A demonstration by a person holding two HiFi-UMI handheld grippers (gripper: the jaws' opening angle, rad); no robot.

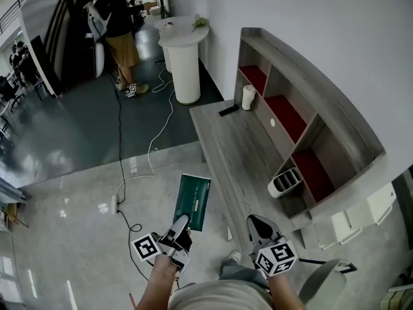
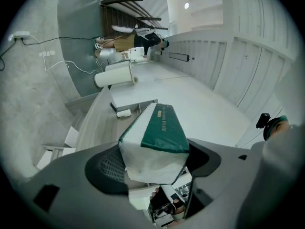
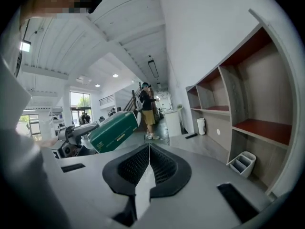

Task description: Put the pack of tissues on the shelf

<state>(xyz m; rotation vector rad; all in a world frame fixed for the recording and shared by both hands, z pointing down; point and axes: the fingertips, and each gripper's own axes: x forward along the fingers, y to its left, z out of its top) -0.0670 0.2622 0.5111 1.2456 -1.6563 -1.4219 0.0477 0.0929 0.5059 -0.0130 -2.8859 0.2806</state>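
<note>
While the fingers of my left gripper [image 1: 179, 230] clamp the green-and-white plastic pack of tissues [image 1: 193, 202] over the floor, short of the grey wooden shelf [image 1: 335, 118], I should carry it level; my right gripper [image 3: 148, 168] fingers sit together, empty.

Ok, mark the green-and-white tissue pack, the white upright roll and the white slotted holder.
Green-and-white tissue pack [image 1: 193, 201]: head view, green top face.
White upright roll [image 1: 248, 97]: head view, its side.
White slotted holder [image 1: 272, 188]: head view, white end.
</note>
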